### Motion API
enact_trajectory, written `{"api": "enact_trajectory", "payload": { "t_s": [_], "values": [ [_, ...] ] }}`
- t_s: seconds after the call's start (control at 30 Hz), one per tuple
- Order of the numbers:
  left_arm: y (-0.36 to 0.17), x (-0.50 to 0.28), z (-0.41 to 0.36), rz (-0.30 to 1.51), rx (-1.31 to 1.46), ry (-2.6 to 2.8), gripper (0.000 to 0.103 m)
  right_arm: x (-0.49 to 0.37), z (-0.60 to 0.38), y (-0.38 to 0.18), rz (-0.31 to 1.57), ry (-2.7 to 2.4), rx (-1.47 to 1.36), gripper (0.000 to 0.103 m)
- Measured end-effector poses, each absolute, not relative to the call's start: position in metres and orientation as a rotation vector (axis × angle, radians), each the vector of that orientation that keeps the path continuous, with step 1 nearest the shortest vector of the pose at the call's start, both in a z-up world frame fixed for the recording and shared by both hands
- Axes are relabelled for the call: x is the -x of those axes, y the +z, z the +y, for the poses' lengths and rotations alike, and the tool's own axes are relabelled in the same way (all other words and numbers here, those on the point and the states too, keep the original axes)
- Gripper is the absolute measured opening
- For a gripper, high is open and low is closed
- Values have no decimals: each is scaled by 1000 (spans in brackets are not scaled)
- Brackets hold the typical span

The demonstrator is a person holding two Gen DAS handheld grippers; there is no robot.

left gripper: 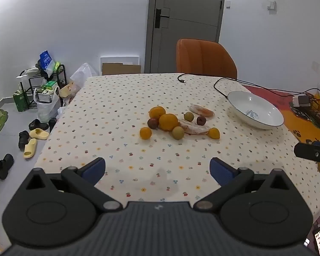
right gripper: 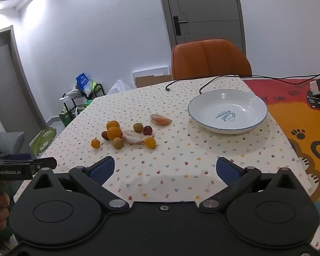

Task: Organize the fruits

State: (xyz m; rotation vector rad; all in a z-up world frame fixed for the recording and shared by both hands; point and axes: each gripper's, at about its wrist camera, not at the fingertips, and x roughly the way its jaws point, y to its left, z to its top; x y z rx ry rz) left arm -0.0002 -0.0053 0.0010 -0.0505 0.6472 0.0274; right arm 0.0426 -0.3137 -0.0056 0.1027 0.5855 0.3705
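Both grippers hung over the near edge of the table [left gripper: 117, 106], tipped downward, the left gripper [left gripper: 157, 170] and right gripper [right gripper: 165, 170] each spread as wide as it goes with nothing between the blue pads. Further out the fruit pile [left gripper: 170, 123] sat mid-table: oranges, small green and dark red ones, peeled pieces. The empty white plate [right gripper: 253, 104] was off to its right, well apart.

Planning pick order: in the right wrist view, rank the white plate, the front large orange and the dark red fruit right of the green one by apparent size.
1. white plate
2. large orange
3. dark red fruit
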Motion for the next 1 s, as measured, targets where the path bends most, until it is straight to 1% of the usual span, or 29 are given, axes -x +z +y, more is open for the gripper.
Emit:
{"api": "enact_trajectory", "payload": {
  "t_s": [0.4,1.0],
  "values": [
    [-1,3,2,638,83,29,103,-34,-306,-1,589,375,-84,103],
    [0,4,3,631,92,32,103,-40,-312,-7,597,361,-87,103]
  ]
}}
